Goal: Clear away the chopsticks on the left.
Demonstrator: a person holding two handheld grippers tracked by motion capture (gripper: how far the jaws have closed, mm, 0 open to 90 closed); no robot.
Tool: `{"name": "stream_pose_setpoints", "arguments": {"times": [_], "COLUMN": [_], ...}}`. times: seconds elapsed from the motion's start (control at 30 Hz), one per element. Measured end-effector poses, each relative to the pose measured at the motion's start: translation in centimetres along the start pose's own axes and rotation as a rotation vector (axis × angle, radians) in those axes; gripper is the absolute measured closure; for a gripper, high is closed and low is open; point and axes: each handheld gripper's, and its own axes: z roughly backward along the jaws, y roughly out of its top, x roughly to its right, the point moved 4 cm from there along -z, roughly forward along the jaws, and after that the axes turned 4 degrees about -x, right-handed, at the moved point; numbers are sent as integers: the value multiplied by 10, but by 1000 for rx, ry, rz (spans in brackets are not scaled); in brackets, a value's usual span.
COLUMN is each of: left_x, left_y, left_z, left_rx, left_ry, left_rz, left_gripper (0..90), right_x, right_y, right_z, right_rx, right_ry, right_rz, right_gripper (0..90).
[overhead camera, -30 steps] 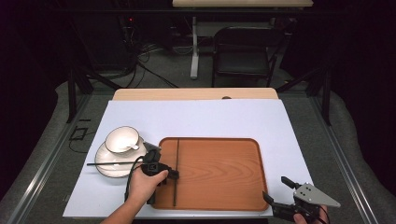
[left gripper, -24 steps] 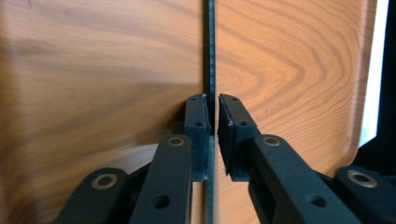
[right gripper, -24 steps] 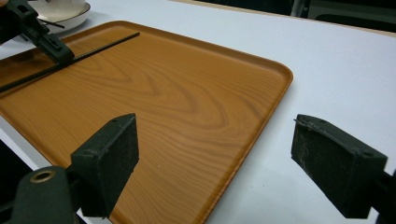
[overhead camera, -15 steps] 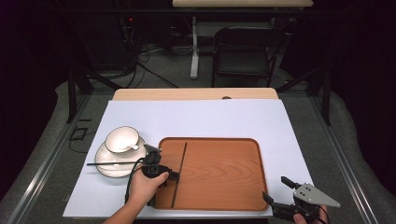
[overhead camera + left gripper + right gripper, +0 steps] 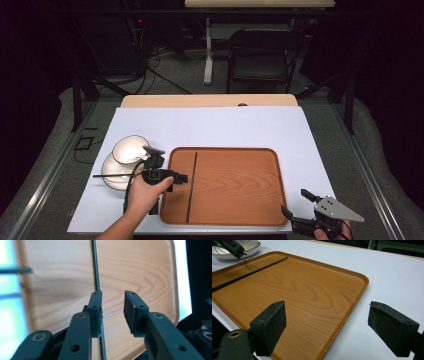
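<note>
Chopstick set on the tray, left gripper letting go

High view: left gripper (image 5: 184,177) sits at the tray (image 5: 260,200) edge; 1 chopstick (image 5: 191,187) lies on it, another (image 5: 111,175) across the bowls (image 5: 122,160). Left gripper view: jaws just opened, partly apart, holding nothing; lift straight, since 1 pad (image 5: 96,312) stays beside the stick. Right gripper view: right gripper (image 5: 334,327) wide open, empty.

Left gripper (image 5: 182,178) jaws just been opening, nothing clamped between them. Right gripper (image 5: 294,205) jaws spread wide, empty.
</note>
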Motion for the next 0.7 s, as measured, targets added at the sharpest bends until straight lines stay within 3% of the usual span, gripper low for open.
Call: {"name": "stream_pose_setpoints", "arguments": {"times": [0.23, 0.4, 0.5, 0.57, 0.7], "left_x": [-3, -7, -11, -15, -22], "left_y": [6, 7, 6, 5, 2], "left_z": [36, 57, 67, 72, 84], "left_rx": [97, 186, 258, 305, 364], "left_ry": [19, 52, 87, 150, 247], "left_rz": [-20, -78, -160, -242, -361], "left_gripper": [583, 542, 512, 477, 451], "right_x": [0, 0, 0, 0, 0], "right_y": [0, 0, 0, 0, 0], "right_z": [0, 0, 0, 0, 0], "right_rx": [0, -1, -1, -2, -1], "right_ry": [-1, -1, -2, -3, -3], "right_rz": [-2, -3, -2, -2, -3], "right_gripper": [146, 145, 145, 145, 145]}}
